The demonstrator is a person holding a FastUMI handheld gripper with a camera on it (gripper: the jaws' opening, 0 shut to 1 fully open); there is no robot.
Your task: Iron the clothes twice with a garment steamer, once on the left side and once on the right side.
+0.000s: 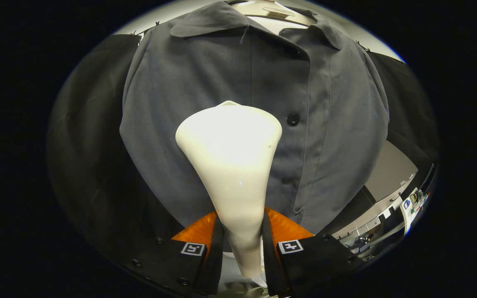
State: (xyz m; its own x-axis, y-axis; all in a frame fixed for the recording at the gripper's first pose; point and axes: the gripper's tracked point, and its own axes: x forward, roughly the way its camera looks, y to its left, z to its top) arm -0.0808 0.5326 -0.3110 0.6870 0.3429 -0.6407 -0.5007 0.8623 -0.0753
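Gripper (242,244) clamps the neck of the cream garment steamer (232,165) between both fingers; its flared head sits against the grey shirt (205,74) on a hanger, beside the buttoned front edge

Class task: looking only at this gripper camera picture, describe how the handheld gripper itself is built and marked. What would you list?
The gripper shows two flat, wedge-shaped fingers running forward side by side. Each finger mount carries a small square black-and-white tag, and an orange panel sits just ahead of each tag. Small round screws dot the dark outer plates. No cable can be made out.
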